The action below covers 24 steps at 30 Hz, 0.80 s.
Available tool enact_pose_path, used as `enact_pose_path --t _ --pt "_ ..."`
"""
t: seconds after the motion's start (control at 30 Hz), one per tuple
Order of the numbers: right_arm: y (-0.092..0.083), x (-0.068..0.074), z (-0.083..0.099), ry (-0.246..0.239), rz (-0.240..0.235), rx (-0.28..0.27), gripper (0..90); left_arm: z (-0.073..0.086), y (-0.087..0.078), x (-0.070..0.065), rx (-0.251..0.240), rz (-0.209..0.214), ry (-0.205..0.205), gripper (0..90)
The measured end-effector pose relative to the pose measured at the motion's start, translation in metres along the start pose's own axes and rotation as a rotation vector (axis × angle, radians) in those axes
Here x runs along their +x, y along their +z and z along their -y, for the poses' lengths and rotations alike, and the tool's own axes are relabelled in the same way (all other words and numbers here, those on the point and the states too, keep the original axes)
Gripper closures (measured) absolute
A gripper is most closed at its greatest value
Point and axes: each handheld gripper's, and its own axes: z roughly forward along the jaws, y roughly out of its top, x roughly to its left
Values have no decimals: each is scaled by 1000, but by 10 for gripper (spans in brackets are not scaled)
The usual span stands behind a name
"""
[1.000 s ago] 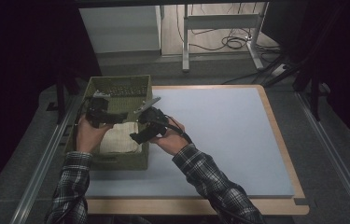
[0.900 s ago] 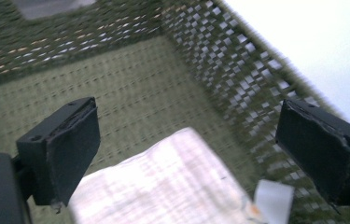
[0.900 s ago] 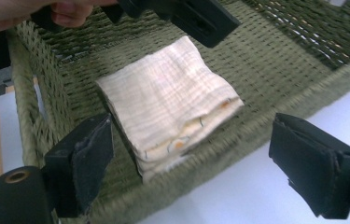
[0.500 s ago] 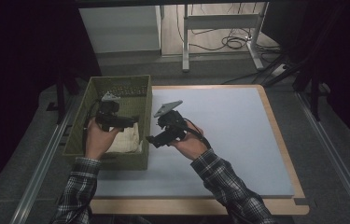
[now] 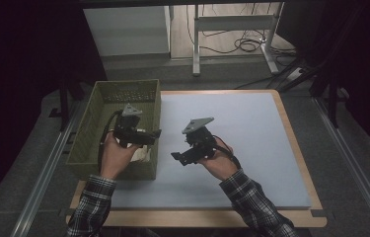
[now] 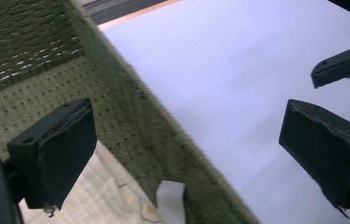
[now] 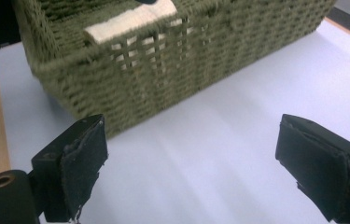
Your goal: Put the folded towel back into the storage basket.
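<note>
High view: a green basket point(image 5: 102, 129) sits at the left edge of the tabletop point(image 5: 251, 143). A pale cloth point(image 5: 142, 155) lies in the basket's near end. The left tool point(image 5: 154, 135) is held over the basket's right wall, pointing right. The right tool point(image 5: 176, 157) is held above the tabletop, just right of the basket, pointing left.

Left gripper view: the left tool point(image 6: 200, 154) has its jaws wide apart, with nothing between them. Below are the basket wall point(image 6: 163, 135) and the cloth point(image 6: 112, 196).

Right gripper view: the right tool point(image 7: 196, 172) has just been opening; its jaws stand wide and empty. The basket point(image 7: 172, 60) lies ahead, with the cloth point(image 7: 130, 18) inside.
</note>
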Motion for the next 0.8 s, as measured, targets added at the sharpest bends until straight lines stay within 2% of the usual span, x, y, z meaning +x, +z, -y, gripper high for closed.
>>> enact_pose_path --t 0.1,0.3,0.63,0.8 --pt "-5 -1 7 2 6 0 93 0 0 -10 7 -4 13 43" --pt "-17 -4 23 15 10 3 93 3 3 -34 8 27 39 42" --pt "-38 -11 54 48 22 2 93 6 11 -79 -18 110 77 37" --pt "-49 -14 72 58 36 5 93 13 20 -99 -18 143 98 35"
